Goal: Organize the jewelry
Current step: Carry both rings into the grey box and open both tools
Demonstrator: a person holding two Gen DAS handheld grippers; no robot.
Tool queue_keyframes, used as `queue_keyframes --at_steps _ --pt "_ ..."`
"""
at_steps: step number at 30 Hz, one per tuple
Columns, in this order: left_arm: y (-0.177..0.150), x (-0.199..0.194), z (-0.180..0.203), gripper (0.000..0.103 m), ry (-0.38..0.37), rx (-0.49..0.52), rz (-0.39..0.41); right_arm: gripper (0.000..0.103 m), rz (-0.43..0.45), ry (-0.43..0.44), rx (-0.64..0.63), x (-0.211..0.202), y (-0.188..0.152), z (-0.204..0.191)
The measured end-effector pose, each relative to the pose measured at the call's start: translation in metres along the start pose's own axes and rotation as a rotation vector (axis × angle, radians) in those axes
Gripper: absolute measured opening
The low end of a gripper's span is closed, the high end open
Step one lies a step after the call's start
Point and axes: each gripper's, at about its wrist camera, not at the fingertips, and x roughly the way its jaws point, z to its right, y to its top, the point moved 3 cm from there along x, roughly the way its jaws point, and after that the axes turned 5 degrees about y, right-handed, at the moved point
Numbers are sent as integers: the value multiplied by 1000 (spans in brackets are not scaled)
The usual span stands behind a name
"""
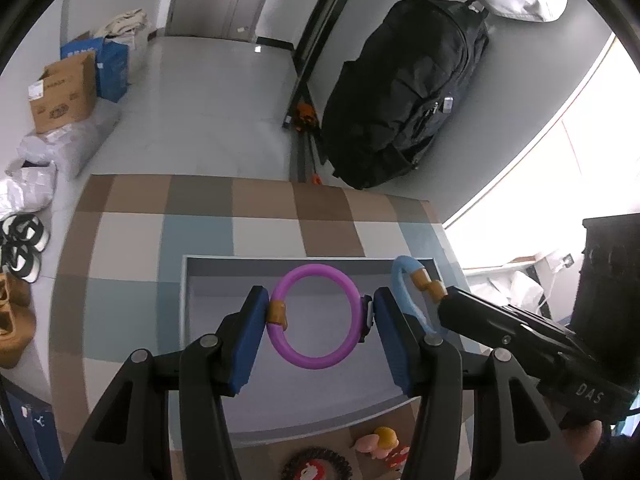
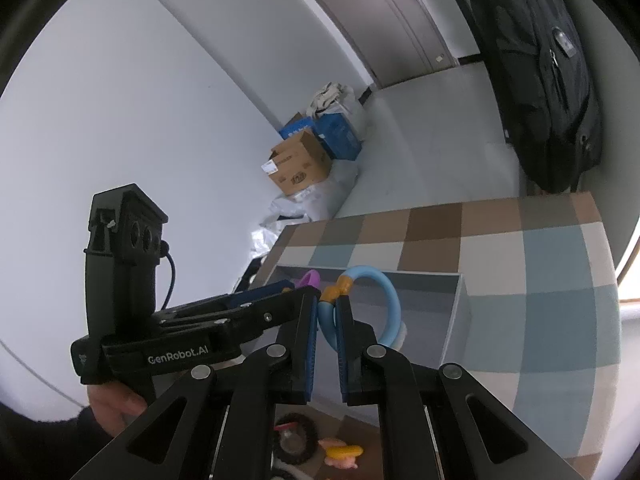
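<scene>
Left wrist view is showing the left gripper (image 1: 320, 320) pinching a purple bracelet (image 1: 316, 316) over the gray tray (image 1: 192, 264) mid-frame, the right gripper (image 2: 328, 320) clamping a blue bracelet (image 2: 390, 300) beside it, likely awaiting lowering and release.

A: Where does the left wrist view sit?

B: Just behind the left tongs (image 1: 320, 316), high and tilted down over the grey tray (image 1: 185, 300) on the checkered tabletop (image 1: 132, 240), close in, facing the door and floor beyond.

A: And the right wrist view?

B: Behind the right tongs (image 2: 328, 332), lower and rolled, facing leftward across the same tray (image 2: 454, 320).

A: What do they share?

B: Tray, tabletop (image 2: 560, 280), cardboard box (image 1: 64, 92) (image 2: 300, 164), black backpack (image 1: 404, 92) (image 2: 552, 80), and each other's tongs.
</scene>
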Motion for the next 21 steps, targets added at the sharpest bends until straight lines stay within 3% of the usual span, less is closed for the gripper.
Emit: queue_keyframes --at_steps 4,5,7,9,11,14,17,21 --pt "3 2 -1 51 -26 -30 -3 12 4 20 15 -1 2 2" --pt "4 3 -3 52 -45 -42 -7 18 13 21 16 -3 3 2" --pt "4 2 -7 70 -70 -72 -1 32 33 15 14 -10 4 3" --pt "5 -5 -10 75 -92 -90 25 55 66 1 9 -20 4 3" --pt "6 -10 -11 75 -108 -91 41 67 100 -7 10 -30 4 3" --pt "5 -15 -10 76 -77 -73 60 79 139 -19 22 -41 3 5" --pt "1 -20 -6 76 9 -40 81 87 148 -28 19 -46 3 4" --pt "-9 -41 -2 76 107 -38 172 96 156 -67 0 -51 -1 0"
